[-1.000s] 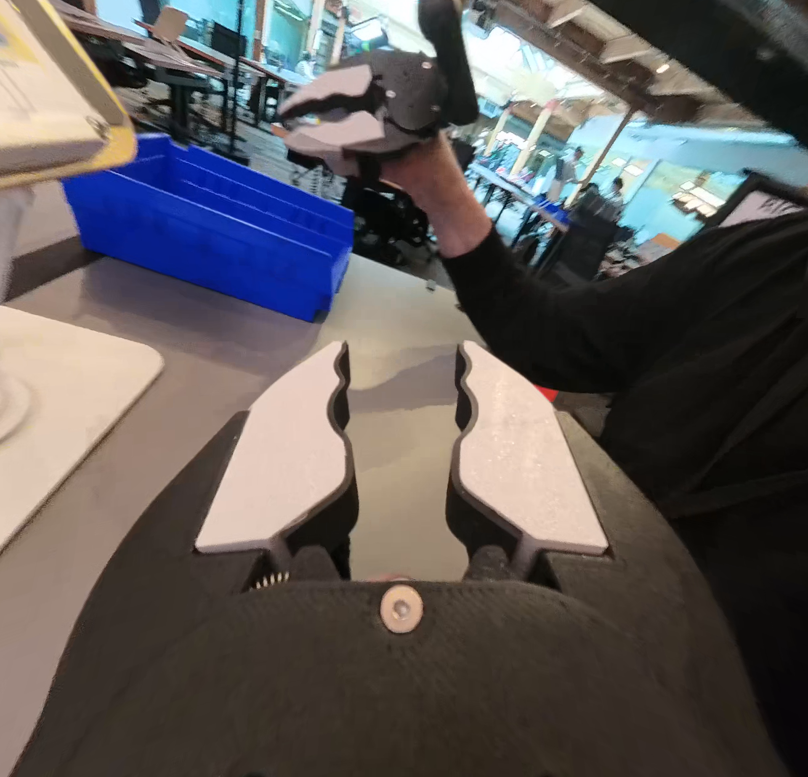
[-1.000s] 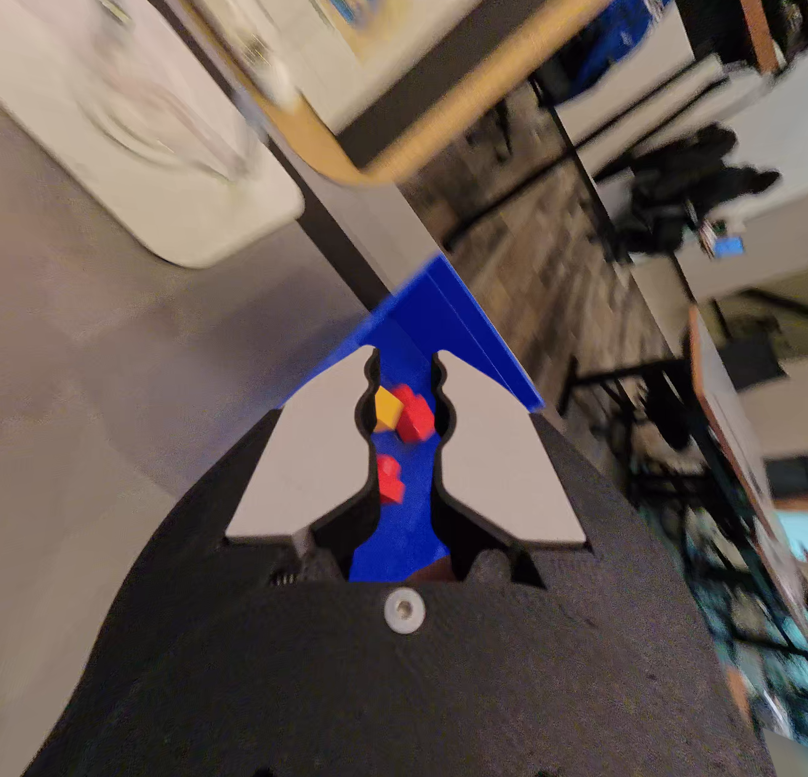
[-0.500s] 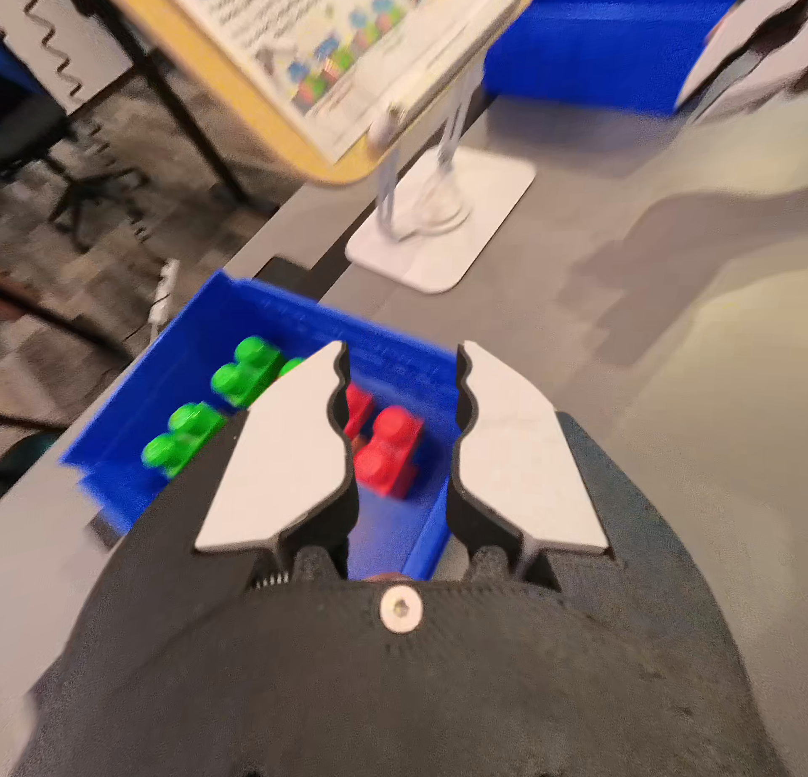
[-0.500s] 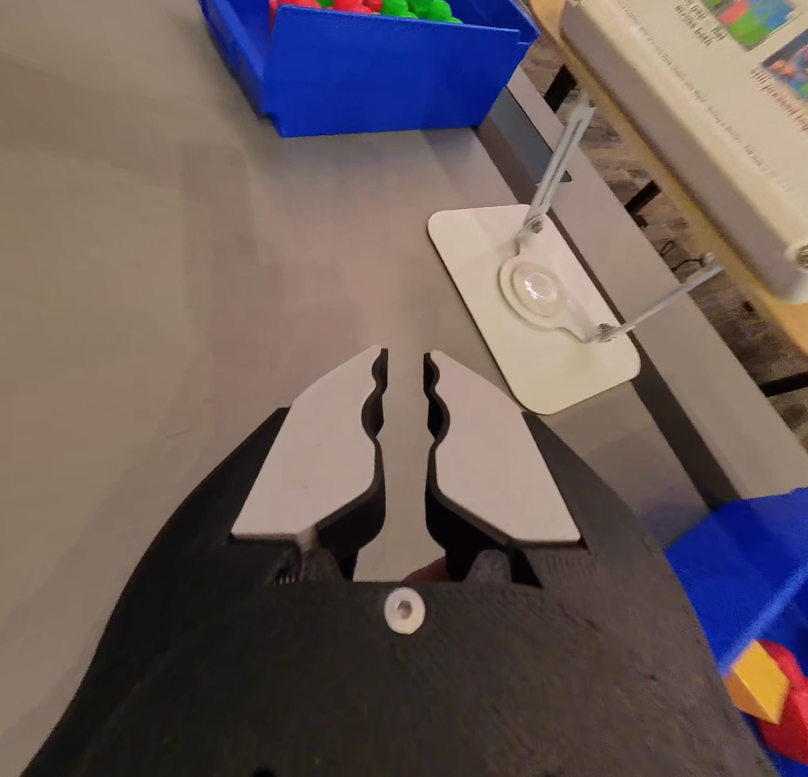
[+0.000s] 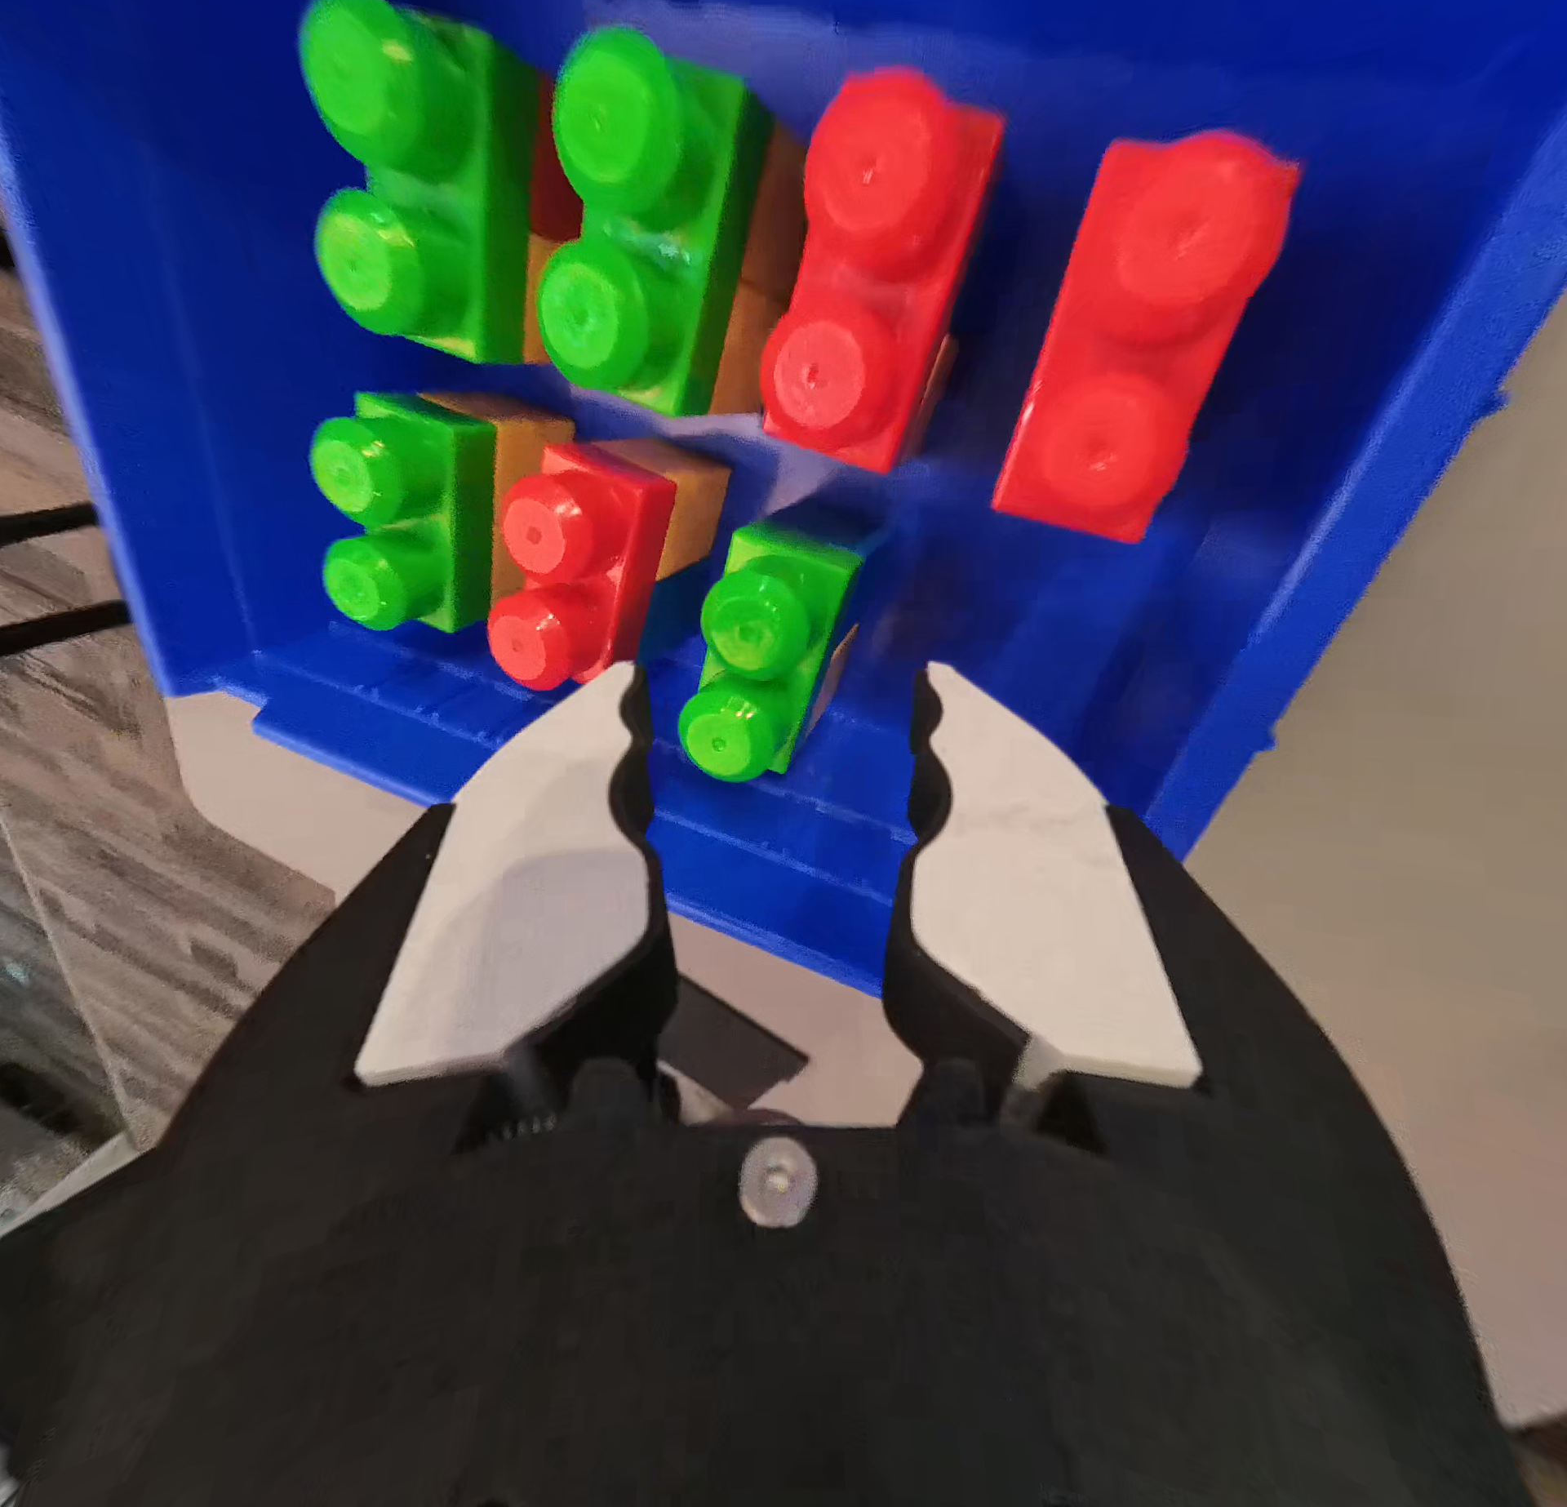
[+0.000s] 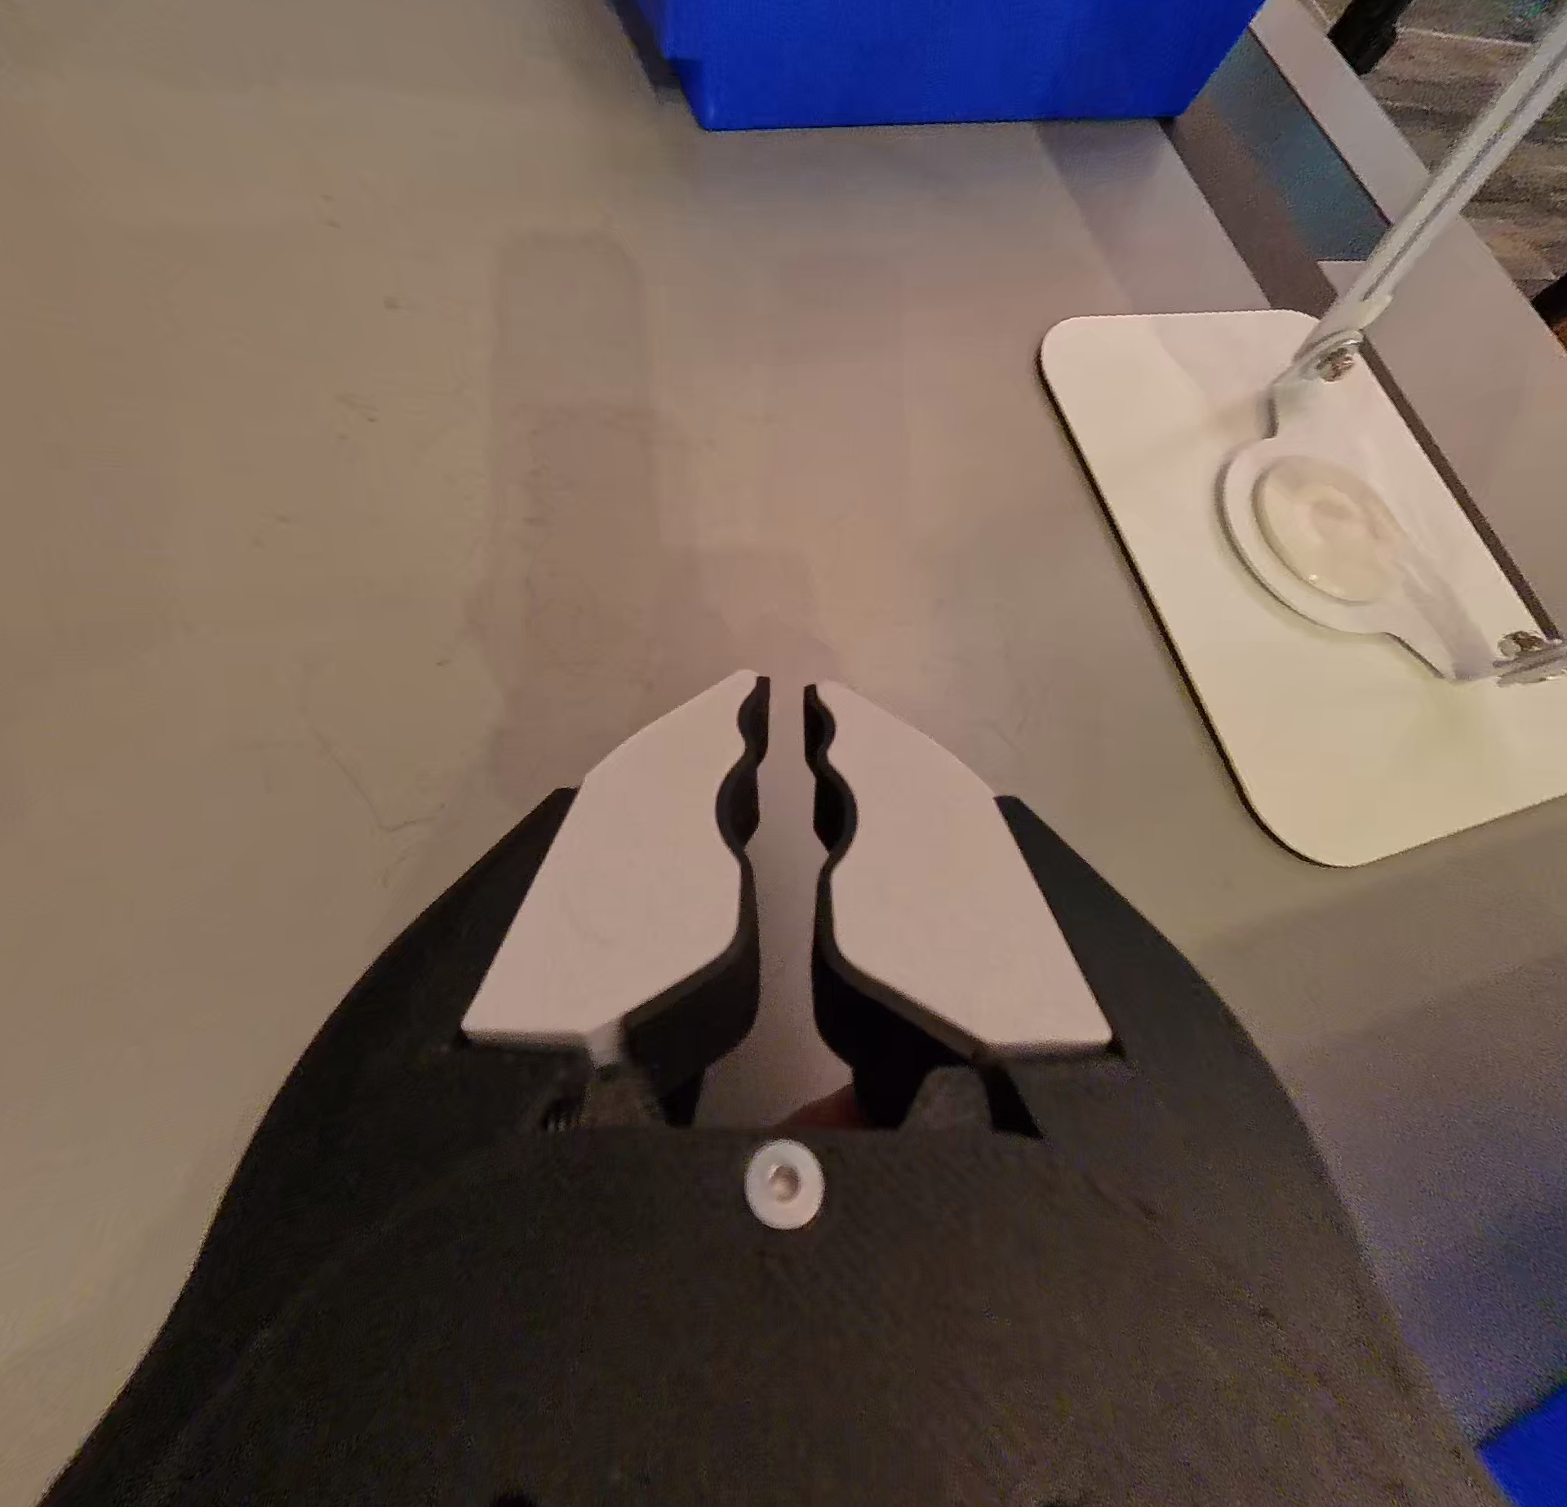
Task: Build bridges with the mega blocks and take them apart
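Table [image 6: 339, 364]: smooth grey-beige top, matte, faint scuffs and soft shadows; warm, dim light. A darker grey strip [image 6: 1255, 169] runs along its far edge in the right wrist view. White stand base [image 6: 1187, 618] with rounded corners sits on the table near that edge; a metal rod [image 6: 1441, 152] rises from it at a slant. Floor [image 5: 76, 788] beyond the table edge: grey, streaked, wood-grain look. Dark cables [image 5: 51, 525] cross it at left. No walls or windows visible.
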Demonstrator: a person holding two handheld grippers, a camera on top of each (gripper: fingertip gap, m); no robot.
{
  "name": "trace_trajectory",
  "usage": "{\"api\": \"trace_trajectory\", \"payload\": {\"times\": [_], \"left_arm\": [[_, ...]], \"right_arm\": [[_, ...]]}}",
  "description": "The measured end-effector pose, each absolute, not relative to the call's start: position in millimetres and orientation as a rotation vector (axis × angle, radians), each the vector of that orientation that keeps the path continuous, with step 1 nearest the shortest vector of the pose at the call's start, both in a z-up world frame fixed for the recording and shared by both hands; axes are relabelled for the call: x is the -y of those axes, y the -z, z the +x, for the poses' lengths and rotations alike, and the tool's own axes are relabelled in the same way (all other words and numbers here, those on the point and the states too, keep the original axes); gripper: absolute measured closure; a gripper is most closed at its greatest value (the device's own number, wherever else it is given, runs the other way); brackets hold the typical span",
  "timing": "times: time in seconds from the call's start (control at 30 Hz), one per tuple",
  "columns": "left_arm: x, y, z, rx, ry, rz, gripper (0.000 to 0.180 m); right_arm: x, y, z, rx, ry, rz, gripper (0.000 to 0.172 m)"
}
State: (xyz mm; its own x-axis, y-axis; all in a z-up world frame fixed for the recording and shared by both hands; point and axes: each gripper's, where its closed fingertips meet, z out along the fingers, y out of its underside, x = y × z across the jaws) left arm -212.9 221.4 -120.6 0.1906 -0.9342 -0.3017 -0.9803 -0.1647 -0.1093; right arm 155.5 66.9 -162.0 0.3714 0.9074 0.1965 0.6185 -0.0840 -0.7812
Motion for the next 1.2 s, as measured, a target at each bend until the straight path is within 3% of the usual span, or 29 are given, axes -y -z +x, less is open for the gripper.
{"api": "trace_trajectory", "payload": {"times": [0.17, 0.3, 0.57, 0.93, 1.13, 1.2], "left_arm": [[-230, 151, -223, -1.986, -0.289, -2.292, 0.121], [-224, 168, -229, -2.095, -0.306, -2.386, 0.144], [-232, 127, -224, -1.853, -0.221, -2.315, 0.145], [-125, -22, -78, -1.253, 0.979, -1.684, 0.145], [-53, 6, -5, -0.954, 1.716, -1.537, 0.145], [-37, 27, 14, -0.943, 1.790, -1.564, 0.145]], "right_arm": [[-65, 168, 154, 1.354, -0.442, -1.803, 0.164], [-66, 170, 154, 1.353, -0.461, -1.809, 0.164], [-67, 160, 158, 1.326, -0.480, -1.780, 0.163], [-56, 50, 124, 1.300, -0.369, -1.317, 0.162], [-29, 14, 89, 1.468, -0.076, -0.978, 0.166], [-25, 16, 83, 1.511, -0.040, -0.931, 0.163]]}}
